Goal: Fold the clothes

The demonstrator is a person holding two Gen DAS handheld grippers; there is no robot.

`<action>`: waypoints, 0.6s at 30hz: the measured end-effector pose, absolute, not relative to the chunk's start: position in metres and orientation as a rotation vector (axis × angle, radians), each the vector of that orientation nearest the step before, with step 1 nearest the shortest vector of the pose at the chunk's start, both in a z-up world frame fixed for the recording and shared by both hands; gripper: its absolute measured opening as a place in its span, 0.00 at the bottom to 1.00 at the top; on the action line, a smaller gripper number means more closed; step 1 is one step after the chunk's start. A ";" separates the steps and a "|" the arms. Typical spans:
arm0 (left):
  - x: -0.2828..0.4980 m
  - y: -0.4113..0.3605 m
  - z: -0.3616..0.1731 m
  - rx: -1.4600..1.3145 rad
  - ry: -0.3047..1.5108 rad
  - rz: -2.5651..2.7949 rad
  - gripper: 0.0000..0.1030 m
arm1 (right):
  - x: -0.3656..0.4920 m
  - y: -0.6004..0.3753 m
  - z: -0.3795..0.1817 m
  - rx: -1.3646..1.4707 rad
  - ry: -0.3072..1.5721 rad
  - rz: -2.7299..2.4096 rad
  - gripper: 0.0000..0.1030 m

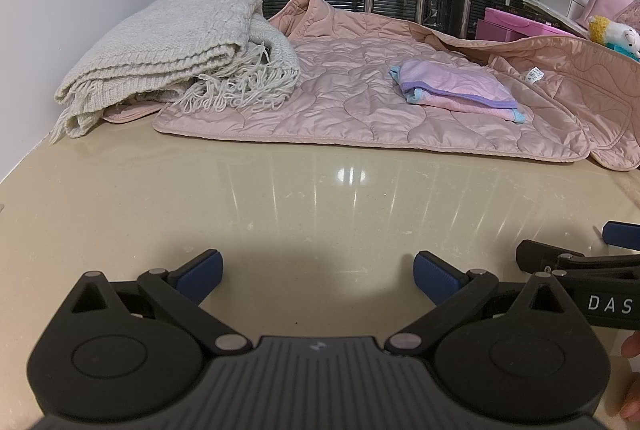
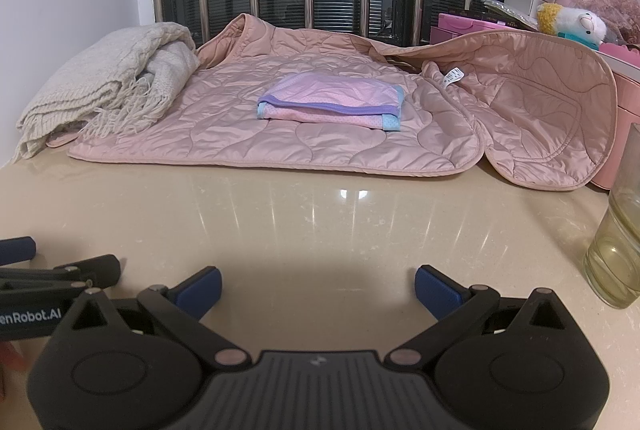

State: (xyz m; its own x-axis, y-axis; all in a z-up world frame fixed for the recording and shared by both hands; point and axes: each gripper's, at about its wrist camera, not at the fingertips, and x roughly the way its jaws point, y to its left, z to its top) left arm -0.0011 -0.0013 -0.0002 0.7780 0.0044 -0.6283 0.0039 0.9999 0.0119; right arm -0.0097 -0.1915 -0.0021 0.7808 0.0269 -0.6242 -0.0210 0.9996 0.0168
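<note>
Both grippers, left (image 1: 318,276) and right (image 2: 318,288), hover with jaws wide over the table's (image 2: 320,230) near edge; folded pink garment (image 2: 332,101) lies on quilted jacket (image 2: 280,141).

Glass (image 2: 618,230) cut by right edge, jacket (image 1: 400,89) corner hidden under blanket (image 1: 168,57), jacket label (image 2: 452,74) print unreadable

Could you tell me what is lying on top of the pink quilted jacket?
A small folded pink-and-purple cloth lies on the pink quilted jacket; a folded cream knit blanket overlaps its left edge. Anything under them is hidden.
</note>
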 end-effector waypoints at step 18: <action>-0.005 -0.002 -0.001 0.011 0.679 0.000 0.99 | -0.010 -0.192 -0.001 0.007 0.677 0.028 1.00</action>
